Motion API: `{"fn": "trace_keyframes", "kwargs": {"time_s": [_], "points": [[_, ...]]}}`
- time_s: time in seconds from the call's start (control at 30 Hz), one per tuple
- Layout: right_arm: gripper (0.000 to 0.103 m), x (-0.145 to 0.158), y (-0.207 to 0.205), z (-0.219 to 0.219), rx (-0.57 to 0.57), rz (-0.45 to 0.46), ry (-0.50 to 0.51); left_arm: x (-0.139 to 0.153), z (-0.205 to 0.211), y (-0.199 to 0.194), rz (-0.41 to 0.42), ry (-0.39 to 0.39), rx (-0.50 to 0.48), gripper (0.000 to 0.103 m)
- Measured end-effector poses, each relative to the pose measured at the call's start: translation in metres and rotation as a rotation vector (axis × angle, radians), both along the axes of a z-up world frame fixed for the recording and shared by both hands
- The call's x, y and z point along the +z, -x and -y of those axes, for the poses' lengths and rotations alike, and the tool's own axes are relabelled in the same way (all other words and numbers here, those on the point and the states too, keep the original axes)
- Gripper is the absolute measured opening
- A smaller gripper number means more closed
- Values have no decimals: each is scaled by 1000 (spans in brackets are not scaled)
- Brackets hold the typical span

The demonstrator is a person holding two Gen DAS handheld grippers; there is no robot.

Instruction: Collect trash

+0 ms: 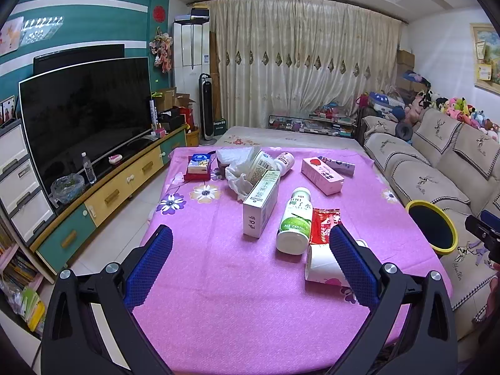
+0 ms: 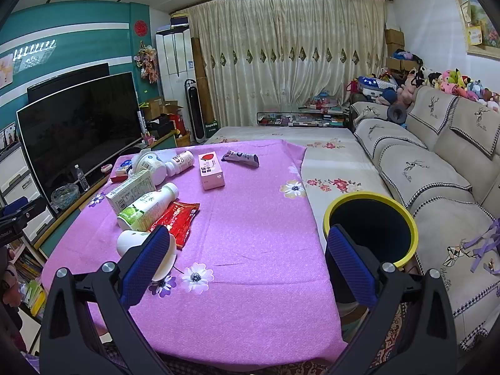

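The left gripper [image 1: 250,250] is spread wide and holds nothing. A white cup [image 1: 322,265] lies just behind its right finger, with a bottle [image 1: 295,222] and a red wrapper [image 1: 323,223] beyond. The right gripper [image 2: 247,250] is wide apart too. The bin [image 2: 372,229] stands beside the table [image 2: 250,297], behind its right finger.

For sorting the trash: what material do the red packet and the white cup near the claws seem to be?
The red packet looks like glossy plastic film: it is crinkled and shows highlights. The white cup, lying on its side, looks like matte paper with a rolled rim, though thin plastic is possible.
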State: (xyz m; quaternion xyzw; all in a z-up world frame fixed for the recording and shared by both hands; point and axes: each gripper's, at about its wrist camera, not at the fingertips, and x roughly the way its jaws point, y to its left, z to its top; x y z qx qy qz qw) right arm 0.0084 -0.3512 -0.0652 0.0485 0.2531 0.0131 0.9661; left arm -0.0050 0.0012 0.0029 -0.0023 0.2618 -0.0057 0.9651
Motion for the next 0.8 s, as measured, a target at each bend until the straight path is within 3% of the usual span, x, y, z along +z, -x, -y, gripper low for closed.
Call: {"fn": "trace_keyframes", "kwargs": {"time_s": [0.8], "points": [[97,-2,-3,-3,2,-3,-5,-2,0,-2,-6,-2,2,99]]}}
